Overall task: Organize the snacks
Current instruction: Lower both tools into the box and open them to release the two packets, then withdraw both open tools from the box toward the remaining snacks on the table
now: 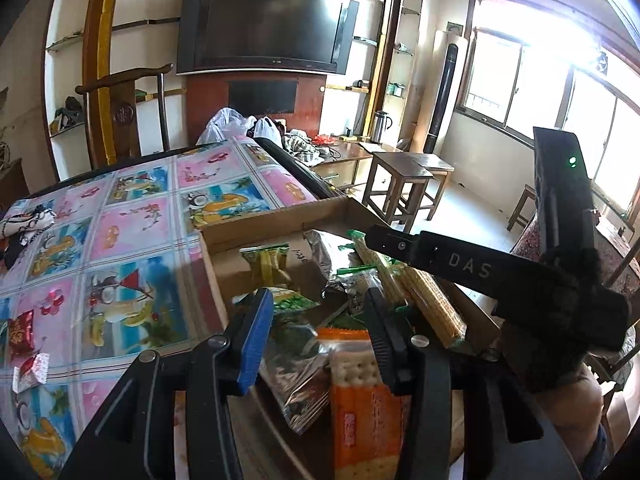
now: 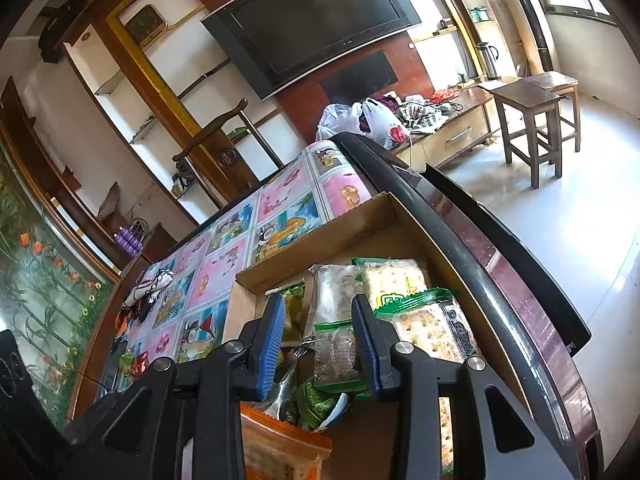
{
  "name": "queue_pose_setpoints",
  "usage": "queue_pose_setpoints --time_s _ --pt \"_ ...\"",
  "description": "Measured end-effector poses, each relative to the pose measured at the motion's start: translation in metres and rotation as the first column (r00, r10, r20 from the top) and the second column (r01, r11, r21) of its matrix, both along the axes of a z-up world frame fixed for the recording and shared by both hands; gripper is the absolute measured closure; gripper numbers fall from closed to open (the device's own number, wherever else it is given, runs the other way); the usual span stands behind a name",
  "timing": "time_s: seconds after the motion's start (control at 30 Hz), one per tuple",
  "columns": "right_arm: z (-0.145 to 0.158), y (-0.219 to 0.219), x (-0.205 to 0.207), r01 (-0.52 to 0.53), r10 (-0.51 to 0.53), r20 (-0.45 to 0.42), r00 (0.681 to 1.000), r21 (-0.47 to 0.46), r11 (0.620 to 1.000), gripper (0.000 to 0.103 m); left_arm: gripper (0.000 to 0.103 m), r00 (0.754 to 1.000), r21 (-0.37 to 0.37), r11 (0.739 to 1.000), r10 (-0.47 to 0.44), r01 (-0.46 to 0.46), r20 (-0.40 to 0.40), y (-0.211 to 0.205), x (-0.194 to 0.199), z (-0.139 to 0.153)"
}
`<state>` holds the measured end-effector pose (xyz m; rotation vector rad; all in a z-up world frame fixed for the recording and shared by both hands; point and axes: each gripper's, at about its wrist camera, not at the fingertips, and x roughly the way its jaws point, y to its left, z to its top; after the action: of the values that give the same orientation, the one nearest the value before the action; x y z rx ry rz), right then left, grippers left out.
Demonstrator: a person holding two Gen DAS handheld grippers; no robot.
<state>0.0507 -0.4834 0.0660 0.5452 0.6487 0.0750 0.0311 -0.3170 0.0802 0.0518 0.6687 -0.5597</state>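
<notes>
Snack packets lie piled in the shallow brown cardboard box [image 1: 256, 226] under both claws: the orange cracker pack [image 1: 362, 396] below the released left gripper [image 1: 316, 320], a clear green-edged biscuit pack [image 2: 334, 350] between the parted fingers of the right gripper [image 2: 318, 332]

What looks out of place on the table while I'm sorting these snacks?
Two small red-and-white wrapped snacks lie loose on the tablecloth, apart from the cardboard box that holds the other packets. Those packets are piled unevenly, overlapping at angles.
</notes>
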Motion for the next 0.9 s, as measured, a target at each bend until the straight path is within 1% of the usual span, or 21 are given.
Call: queue_pose_setpoints --time_s 0.1,0.17,0.33,0.47,0.6,0.7,0.83,0.9 --pt "0.004 0.006 -0.002 -0.018 0.019 0.028 0.999 -0.022 1.000 0.066 0.057 1.000 -0.006 1.000 0.008 -0.008 0.007 0.011 -0.007 0.005" --pt "0.010 0.013 -0.005 -0.041 0.044 0.064 0.997 -0.054 0.998 0.066 0.056 1.000 -0.009 1.000 0.017 -0.017 0.016 0.019 -0.012 0.008" --pt "0.019 0.032 -0.010 -0.103 0.118 0.134 0.984 -0.116 0.988 0.066 0.055 0.999 -0.010 0.999 0.047 -0.047 0.023 0.043 -0.021 0.009" --pt "0.022 0.044 -0.012 -0.128 0.154 0.166 0.974 -0.159 0.979 0.066 0.054 0.997 -0.010 0.997 0.072 -0.072 0.020 0.064 -0.026 0.007" --pt "0.022 0.054 -0.014 -0.143 0.179 0.175 0.968 -0.200 0.969 0.066 0.053 0.994 -0.023 0.994 0.110 -0.110 0.012 0.094 -0.030 0.005" --pt "0.021 0.057 -0.013 -0.145 0.182 0.162 0.970 -0.215 0.966 0.066 0.052 0.991 -0.015 0.991 0.133 -0.133 0.001 0.116 -0.031 0.000" --pt "0.019 0.057 -0.014 -0.129 0.161 0.144 0.976 -0.212 0.969 0.066 0.052 0.984 0.012 0.984 0.180 -0.180 0.008 0.151 -0.034 -0.009" --pt "0.018 0.059 -0.015 -0.152 0.177 0.135 0.975 -0.182 0.971 0.066 0.052 0.977 0.013 0.977 0.214 -0.214 0.001 0.174 -0.031 -0.013"
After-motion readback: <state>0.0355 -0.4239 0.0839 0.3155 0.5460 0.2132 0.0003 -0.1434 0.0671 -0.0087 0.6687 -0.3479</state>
